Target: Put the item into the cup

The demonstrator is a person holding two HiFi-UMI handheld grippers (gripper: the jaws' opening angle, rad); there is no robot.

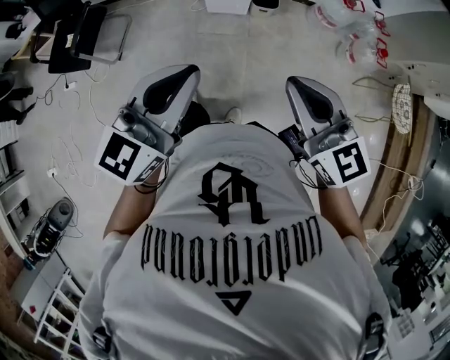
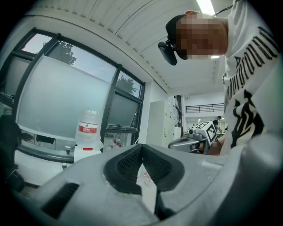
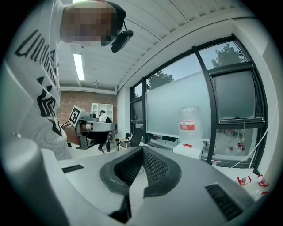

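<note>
Left tongs, right tongs closed (only gripper views show bottle)

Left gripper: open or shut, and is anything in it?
Shut and empty: the left gripper shows its pads meeting at the tips, nothing between them.

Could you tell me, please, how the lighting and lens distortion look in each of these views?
Head view: soft even light, shirt sharp, edges bowed. Left gripper view: dark round vignette, window bars curve, lamp glares at the top. Right gripper view: same vignette, bright lamp strip.
</note>
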